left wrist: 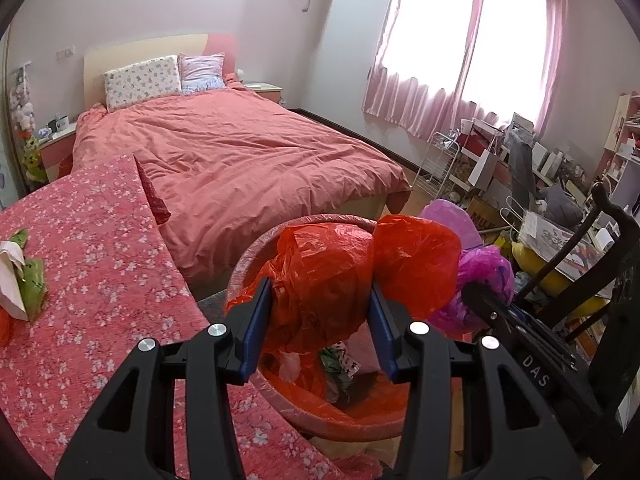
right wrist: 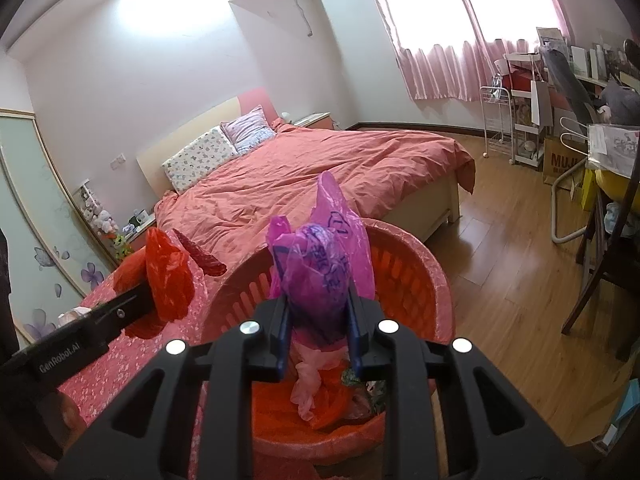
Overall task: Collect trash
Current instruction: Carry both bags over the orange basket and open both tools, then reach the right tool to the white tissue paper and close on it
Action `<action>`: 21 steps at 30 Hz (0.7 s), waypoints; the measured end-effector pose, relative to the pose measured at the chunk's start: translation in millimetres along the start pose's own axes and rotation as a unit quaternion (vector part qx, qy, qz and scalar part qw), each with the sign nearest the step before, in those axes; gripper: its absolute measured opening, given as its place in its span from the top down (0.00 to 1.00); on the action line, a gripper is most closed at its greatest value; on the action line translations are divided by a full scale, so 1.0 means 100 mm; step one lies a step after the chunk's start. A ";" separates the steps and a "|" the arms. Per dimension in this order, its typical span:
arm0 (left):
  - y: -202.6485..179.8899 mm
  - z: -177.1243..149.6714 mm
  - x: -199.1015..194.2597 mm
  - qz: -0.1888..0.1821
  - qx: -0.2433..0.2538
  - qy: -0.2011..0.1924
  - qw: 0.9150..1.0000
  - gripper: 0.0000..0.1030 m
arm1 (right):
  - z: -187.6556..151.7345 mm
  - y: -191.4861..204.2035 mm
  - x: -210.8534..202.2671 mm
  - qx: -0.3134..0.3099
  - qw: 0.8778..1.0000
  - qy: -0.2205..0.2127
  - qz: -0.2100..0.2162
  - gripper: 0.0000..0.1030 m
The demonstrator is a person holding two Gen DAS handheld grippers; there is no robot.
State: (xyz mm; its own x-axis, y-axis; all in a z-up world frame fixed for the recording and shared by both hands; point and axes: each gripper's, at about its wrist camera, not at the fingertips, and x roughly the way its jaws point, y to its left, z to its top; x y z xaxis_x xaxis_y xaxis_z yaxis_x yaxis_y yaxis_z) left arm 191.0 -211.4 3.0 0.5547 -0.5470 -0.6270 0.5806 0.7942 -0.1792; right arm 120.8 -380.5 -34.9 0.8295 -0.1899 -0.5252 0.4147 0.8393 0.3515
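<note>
My left gripper (left wrist: 320,300) is shut on a crumpled red plastic bag (left wrist: 336,276) and holds it above a round red slatted basket (left wrist: 240,276). My right gripper (right wrist: 318,320) is shut on a purple plastic bag (right wrist: 320,256) with blue print, above the same basket (right wrist: 404,272). The basket bottom holds pink and red plastic and a patterned wrapper (left wrist: 340,364). The right gripper with the purple bag (left wrist: 480,272) shows at right in the left wrist view. The left gripper with the red bag (right wrist: 168,276) shows at left in the right wrist view.
A table with a pink floral cloth (left wrist: 92,264) lies at left, with white and green scraps (left wrist: 20,276) on it. A bed with a coral duvet (left wrist: 240,160) stands behind. A dark wooden chair (right wrist: 612,256) and cluttered shelves (left wrist: 540,168) are at right.
</note>
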 end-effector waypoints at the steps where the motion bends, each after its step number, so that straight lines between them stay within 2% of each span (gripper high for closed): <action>1: 0.00 0.00 0.01 0.000 0.000 0.001 1.000 0.55 | 0.00 0.02 0.01 0.000 1.000 0.000 0.000 0.75; 4: 0.02 -0.02 0.06 0.001 0.000 0.007 1.000 0.53 | 0.00 0.04 0.03 -0.003 1.000 -0.002 -0.003 0.71; 9: 0.06 -0.05 0.14 0.009 -0.006 0.021 1.000 0.45 | 0.02 0.05 0.07 -0.008 1.000 -0.003 -0.006 0.55; 12: 0.12 -0.08 0.14 0.017 -0.011 0.025 0.999 0.43 | 0.04 0.04 0.08 -0.007 1.000 -0.005 -0.009 0.49; 21: 0.47 -0.17 -0.07 0.064 -0.021 0.018 0.998 0.38 | 0.02 0.11 0.03 -0.020 1.000 -0.007 -0.019 0.42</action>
State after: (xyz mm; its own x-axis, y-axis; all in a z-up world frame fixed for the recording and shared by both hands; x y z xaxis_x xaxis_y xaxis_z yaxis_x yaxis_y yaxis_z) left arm 203.7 -165.8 -13.6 0.6015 -0.4305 -0.6729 0.4798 0.8682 -0.1267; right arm 128.2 -372.8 -31.1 0.8188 -0.2292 -0.5264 0.4312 0.8508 0.3003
